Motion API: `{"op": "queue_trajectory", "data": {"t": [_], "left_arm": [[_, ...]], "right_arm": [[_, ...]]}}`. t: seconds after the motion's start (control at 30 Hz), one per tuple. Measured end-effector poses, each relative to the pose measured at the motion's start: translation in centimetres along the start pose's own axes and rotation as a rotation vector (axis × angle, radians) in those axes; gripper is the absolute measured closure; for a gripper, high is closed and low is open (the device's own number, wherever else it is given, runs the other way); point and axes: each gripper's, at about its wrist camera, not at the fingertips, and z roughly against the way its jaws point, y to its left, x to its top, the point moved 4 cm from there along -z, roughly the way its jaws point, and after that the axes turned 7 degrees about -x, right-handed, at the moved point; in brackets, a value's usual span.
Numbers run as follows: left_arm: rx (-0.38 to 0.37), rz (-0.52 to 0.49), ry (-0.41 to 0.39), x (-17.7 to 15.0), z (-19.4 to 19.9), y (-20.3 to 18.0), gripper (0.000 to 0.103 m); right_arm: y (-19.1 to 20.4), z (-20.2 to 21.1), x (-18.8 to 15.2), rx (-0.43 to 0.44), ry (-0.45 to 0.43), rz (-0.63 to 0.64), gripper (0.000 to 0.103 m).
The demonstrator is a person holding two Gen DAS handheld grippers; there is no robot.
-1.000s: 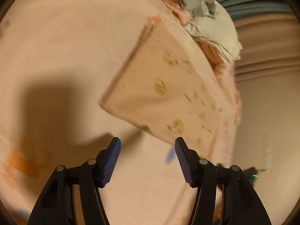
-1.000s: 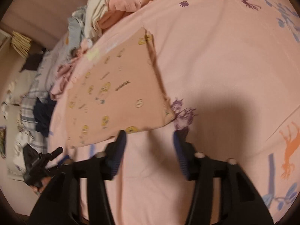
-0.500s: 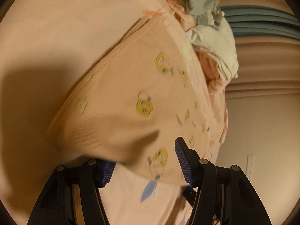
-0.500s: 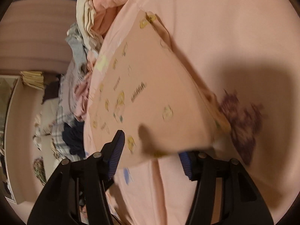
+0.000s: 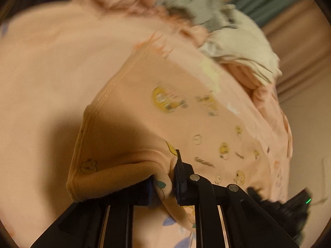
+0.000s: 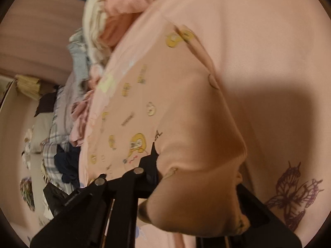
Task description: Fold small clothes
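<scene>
Each hand-held gripper, left (image 5: pixel 165 184) and right (image 6: pixel 196 188), is clamped on the peach garment's (image 5: pixel 186 128) near edge above the bed (image 5: pixel 51 62).

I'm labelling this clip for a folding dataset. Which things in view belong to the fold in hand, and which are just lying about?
In the job:
- peach printed garment
- left gripper, shut on its near corner
- right gripper, shut on its other near corner

Lying about:
- heap of cream, grey and pink clothes
- pink bedsheet underneath
- plaid fabric
</scene>
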Motion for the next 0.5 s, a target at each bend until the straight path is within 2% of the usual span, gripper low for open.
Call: {"op": "queue_trajectory", "data": {"t": [0.07,0.23,0.3,0.5], "left_arm": [[-0.026,-0.021,-0.035,0.3,1.3,-0.8,0.091],[-0.137,-0.003,-0.056,0.4,4.9,-1.6,0.094],[-0.139,-0.038,-0.074,-0.4,6.5,-2.2,0.096],[-0.17,-0.111,-0.044,-4.9,10.2,-3.6,0.097]], "right_arm": [[0.6,1.5,0.3,0.039,-0.022,0.027,0.092],[1.6,5.3,-0.2,0.154,-0.05,0.039,0.094],[1.7,7.0,-1.0,0.191,-0.06,0.055,0.094],[1.2,10.7,-4.8,0.181,-0.07,0.107,0.094]]}}
